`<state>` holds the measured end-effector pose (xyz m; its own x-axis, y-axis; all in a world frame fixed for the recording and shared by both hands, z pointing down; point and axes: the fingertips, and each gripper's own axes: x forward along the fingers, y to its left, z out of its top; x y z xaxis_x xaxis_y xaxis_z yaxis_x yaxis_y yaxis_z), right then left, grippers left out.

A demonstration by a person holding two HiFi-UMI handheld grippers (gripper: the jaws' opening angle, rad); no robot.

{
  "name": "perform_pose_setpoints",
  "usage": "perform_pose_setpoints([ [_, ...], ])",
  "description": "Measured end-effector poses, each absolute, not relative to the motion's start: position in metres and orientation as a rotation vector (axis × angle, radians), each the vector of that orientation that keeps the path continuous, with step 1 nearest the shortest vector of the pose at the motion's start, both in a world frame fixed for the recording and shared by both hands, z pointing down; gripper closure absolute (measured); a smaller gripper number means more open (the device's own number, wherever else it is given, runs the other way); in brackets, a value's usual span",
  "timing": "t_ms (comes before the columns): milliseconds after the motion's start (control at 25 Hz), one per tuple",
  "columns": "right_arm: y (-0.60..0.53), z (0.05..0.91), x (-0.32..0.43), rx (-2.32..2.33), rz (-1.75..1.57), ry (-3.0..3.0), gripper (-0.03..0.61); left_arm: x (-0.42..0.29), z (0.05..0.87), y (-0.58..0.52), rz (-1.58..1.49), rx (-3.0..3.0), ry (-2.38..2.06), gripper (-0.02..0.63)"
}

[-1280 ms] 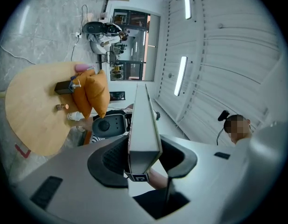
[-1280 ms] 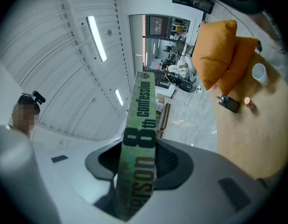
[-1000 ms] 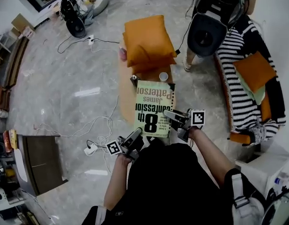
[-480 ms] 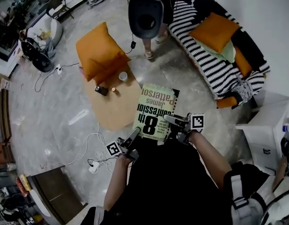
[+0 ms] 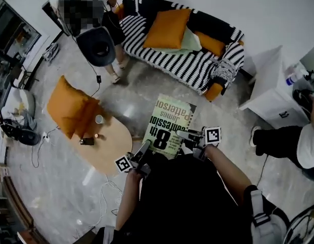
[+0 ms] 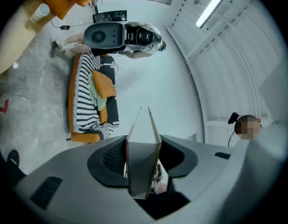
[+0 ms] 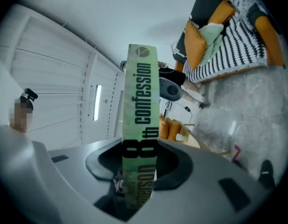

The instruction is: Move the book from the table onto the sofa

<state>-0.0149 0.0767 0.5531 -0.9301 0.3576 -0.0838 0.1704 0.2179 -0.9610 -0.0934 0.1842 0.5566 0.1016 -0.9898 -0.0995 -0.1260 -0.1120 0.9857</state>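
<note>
A green and cream paperback book (image 5: 167, 126) hangs flat in the air between both grippers, over the floor in front of the striped sofa (image 5: 182, 60). My left gripper (image 5: 145, 147) is shut on the book's near left edge; its own view shows the page edge (image 6: 143, 160) clamped between the jaws. My right gripper (image 5: 190, 136) is shut on the spine side, where the green spine (image 7: 140, 143) stands between the jaws. The sofa (image 6: 87, 101) carries orange cushions (image 5: 167, 28) and a pale green one.
The oval wooden table (image 5: 103, 141) lies at the left with a cup (image 5: 99, 119) and small items, an orange cushion (image 5: 70, 105) beside it. A person (image 5: 98, 32) stands near the sofa's left end. A white cabinet (image 5: 276, 93) and another person's leg (image 5: 276, 139) are at the right.
The view has swung from the table toward the sofa. The book, held by both grippers, has left the table and now hangs over the floor before the sofa.
</note>
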Motion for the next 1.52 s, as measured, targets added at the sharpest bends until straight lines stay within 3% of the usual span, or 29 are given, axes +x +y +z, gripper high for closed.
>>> perform_pose_setpoints([
  [400,0.04,0.557,0.035,-0.088,1.914,-2.506,0.413,-0.076,0.564,0.114,-0.931,1.51,-0.899,0.436],
  [1280,0.028,0.58,0.034,0.633,1.885,-2.543,0.408,-0.091,0.597,0.064,-0.503,1.656,-0.541,0.436],
  [1520,-0.021,0.588,0.082,0.677,1.908,-2.552,0.407,-0.04,0.6,0.018,-0.391,1.696,-0.545,0.426],
])
